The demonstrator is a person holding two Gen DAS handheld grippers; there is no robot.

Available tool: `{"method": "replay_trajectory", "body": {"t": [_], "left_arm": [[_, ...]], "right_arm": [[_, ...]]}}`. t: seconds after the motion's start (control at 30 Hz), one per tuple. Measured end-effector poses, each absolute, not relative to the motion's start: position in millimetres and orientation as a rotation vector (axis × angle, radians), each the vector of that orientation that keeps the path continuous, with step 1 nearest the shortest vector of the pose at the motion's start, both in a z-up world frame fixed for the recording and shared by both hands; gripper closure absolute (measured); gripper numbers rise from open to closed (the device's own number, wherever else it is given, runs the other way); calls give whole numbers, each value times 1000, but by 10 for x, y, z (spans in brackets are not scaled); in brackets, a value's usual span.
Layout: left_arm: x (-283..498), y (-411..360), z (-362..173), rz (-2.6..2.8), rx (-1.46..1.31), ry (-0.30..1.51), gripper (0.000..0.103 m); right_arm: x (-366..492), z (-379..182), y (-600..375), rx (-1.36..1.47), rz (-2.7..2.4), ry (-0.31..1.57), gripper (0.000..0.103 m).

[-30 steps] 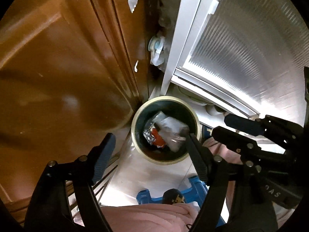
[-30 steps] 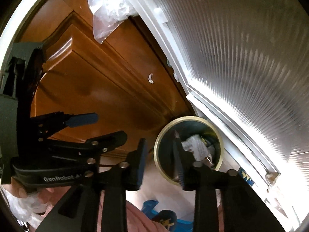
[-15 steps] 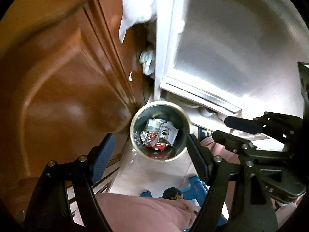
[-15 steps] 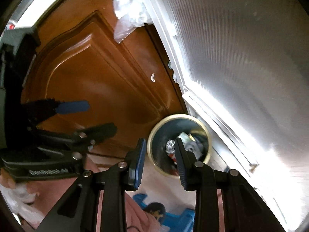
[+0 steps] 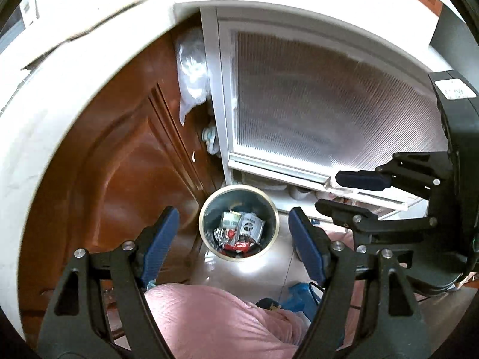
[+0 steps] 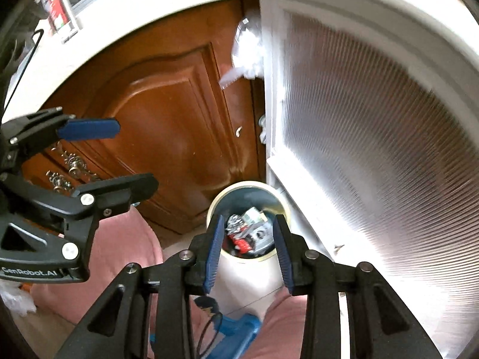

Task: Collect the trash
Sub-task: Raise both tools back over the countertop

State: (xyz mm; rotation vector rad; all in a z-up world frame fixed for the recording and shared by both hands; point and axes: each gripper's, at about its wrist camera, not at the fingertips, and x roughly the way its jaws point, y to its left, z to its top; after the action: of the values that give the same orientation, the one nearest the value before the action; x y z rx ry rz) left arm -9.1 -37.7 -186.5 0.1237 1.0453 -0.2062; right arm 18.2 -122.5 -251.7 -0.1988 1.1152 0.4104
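A: Down on the floor [image 5: 254, 272], between the brown wooden door [image 5: 125, 155] and the white-framed ribbed glass door [image 5: 323, 113], what stands there?

B: A round trash bin [image 5: 239, 227] with a pale rim, upright, close to both doors. It shows in both wrist views, well below the grippers.

A: And inside it?

B: Trash [image 6: 250, 233]: crumpled foil, red wrappers, a white packet and a small greenish pack, all lying at the bottom.

A: The left gripper [image 5: 233, 239]?

B: Its blue-padded fingers [image 5: 158, 239] stand wide apart, nothing between them; the bin only appears through the gap.

A: The right gripper [image 6: 247, 249]?

B: Its fingers are narrower but apart, and they are opening. Nothing is clamped; the bin lies far behind the gap.

A: Anything smaller?

B: A clear plastic bag [image 6: 247, 56] hangs where the two doors meet, pink cloth [image 5: 215, 320] fills the lower edge, and something blue [image 6: 236, 329] lies on the floor beside it.
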Motion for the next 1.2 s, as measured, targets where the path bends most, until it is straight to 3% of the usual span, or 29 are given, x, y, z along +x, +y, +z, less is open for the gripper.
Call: {"method": "replay_trajectory", "body": {"t": [0.37,0.73,1.2], "left_arm": [[-206,-258,-1500,-205,73,963,30],[-99,-156,-626,-224,57,810,30],[878,-257,298,-245,84,686,28]], "right_arm": [[-13,-1903,-1192,-317,375,1013,69],[62,-725,-1568,-148,290,879,69],[826,67,-2327,-57,129,800,57]]}}
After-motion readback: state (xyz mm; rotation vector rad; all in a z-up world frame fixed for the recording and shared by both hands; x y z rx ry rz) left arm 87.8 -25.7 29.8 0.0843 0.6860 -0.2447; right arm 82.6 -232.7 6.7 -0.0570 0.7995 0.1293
